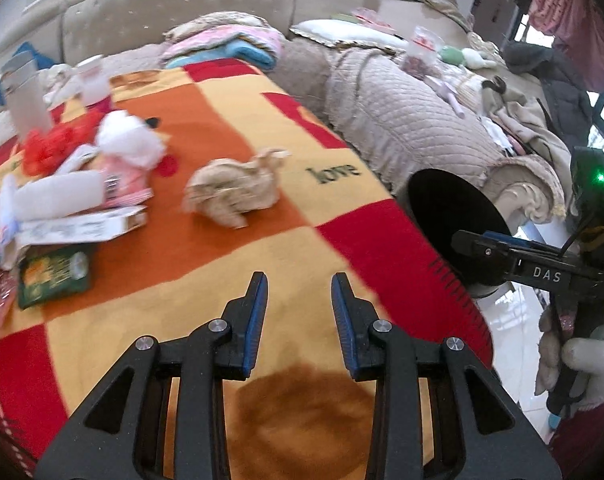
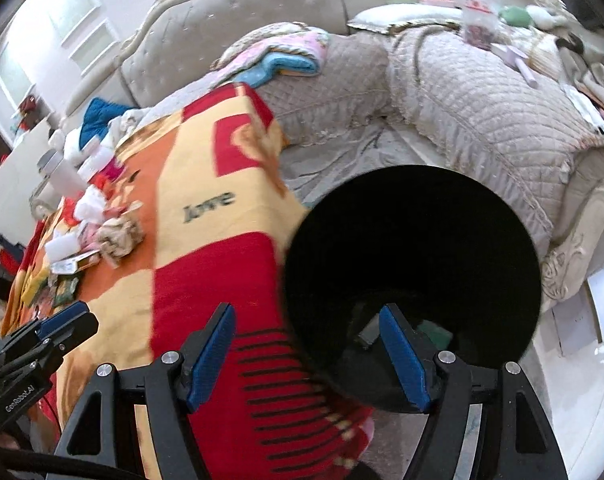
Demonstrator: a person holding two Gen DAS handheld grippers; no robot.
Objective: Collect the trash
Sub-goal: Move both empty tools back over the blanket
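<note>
A crumpled beige paper wad (image 1: 233, 188) lies on the red, orange and yellow blanket (image 1: 229, 264); it also shows in the right wrist view (image 2: 119, 236). A pile of trash lies at the left: a white tissue (image 1: 129, 140), a red wrapper (image 1: 49, 148), a white box (image 1: 81, 226) and a green packet (image 1: 53, 274). A black bin (image 2: 414, 248) stands at the blanket's right edge. My left gripper (image 1: 299, 304) is open and empty above the blanket. My right gripper (image 2: 308, 344) is open and empty over the bin's near rim.
A quilted beige sofa (image 1: 402, 120) with cushions, folded towels (image 1: 237, 46) and clutter runs behind and to the right. A white cup (image 1: 93, 80) and a grey carton (image 1: 25, 96) stand at the blanket's far left. Pale tiled floor (image 2: 574, 384) lies to the right of the bin.
</note>
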